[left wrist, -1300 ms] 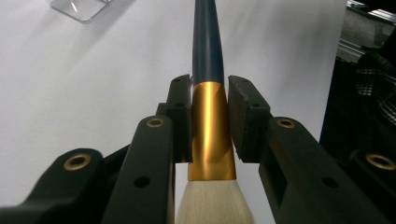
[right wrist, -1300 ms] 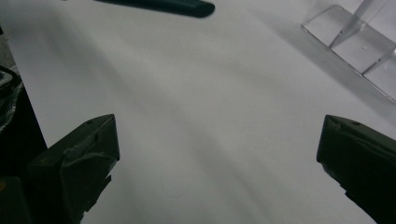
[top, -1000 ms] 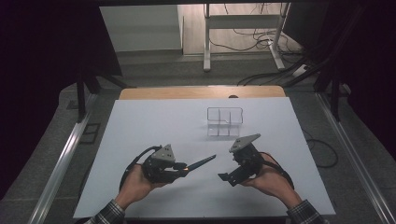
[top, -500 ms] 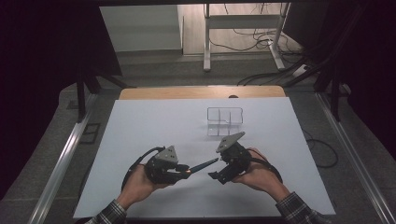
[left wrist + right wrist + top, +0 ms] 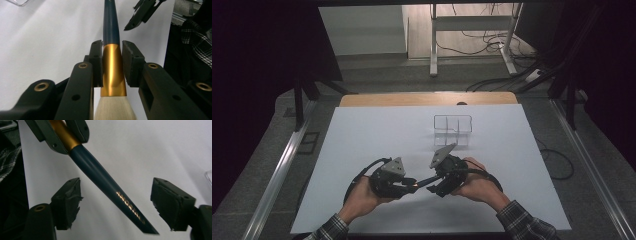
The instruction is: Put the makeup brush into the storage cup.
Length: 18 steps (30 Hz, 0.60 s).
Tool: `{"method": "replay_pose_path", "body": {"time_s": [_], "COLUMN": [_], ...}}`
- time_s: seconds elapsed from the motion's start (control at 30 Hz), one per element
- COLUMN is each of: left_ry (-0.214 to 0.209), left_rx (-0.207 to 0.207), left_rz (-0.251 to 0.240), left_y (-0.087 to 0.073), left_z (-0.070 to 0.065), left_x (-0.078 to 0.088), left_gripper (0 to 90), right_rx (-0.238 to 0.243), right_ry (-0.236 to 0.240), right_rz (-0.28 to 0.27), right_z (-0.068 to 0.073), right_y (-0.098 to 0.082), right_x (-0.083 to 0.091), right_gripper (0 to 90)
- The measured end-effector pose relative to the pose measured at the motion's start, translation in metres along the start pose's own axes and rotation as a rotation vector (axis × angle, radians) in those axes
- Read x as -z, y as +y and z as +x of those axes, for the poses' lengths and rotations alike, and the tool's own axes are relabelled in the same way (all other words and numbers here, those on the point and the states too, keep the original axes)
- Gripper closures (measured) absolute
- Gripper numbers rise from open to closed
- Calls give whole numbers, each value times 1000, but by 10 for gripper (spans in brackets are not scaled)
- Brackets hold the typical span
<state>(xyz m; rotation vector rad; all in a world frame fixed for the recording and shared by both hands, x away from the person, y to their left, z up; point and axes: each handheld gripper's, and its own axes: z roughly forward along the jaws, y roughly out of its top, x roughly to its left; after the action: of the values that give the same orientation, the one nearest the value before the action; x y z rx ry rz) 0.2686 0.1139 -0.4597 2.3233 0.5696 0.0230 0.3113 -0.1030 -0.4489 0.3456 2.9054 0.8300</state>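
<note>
Now right tongs (image 5: 430, 184), closing around the brush (image 5: 111, 37), have neared clamped left tongs (image 5: 411, 186).

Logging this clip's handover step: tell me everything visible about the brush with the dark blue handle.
The brush has a tapered dark blue handle with gold lettering, a shiny gold metal-looking ferrule and pale cream bristles. The left tongs are shut on the ferrule, holding the brush roughly level above the white table, handle pointing toward the right tongs. Those have just been closing; the handle lies between their pads, which do not yet touch it.
</note>
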Motion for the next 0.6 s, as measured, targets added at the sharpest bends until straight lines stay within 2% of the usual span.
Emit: {"method": "replay_pose_path", "body": {"time_s": [0.07,0.23,0.33,0.4,0.43,0.47,0.5,0.53,0.6], "left_ry": [-4,-13,-23,-37,-38,-1,31,43,67], "left_rx": [1,-2,7,4,-4,-16,-36,-50,-30], "left_rz": [5,19,37,42,37,26,13,6,-45], "left_y": [0,0,0,0,0,1,3,4,6], "left_z": [0,0,1,1,1,0,1,1,0], "left_x": [0,-3,-4,-4,-3,-1,2,5,11], "left_gripper": [722,722,722,720,716,703,662,662,512], "right_rx": [34,71,89,127,151,175,180,180,163], "right_ry": [-6,10,31,47,52,61,115,115,114], "right_rz": [4,10,14,33,59,75,60,60,66], "right_z": [2,6,7,10,11,14,17,17,18], "right_y": [2,4,4,3,1,0,-2,-2,-3], "right_x": [-3,-7,-10,-12,-14,-15,-16,-16,-17], "right_gripper": [292,403,528,614,654,705,763,763,765]}}
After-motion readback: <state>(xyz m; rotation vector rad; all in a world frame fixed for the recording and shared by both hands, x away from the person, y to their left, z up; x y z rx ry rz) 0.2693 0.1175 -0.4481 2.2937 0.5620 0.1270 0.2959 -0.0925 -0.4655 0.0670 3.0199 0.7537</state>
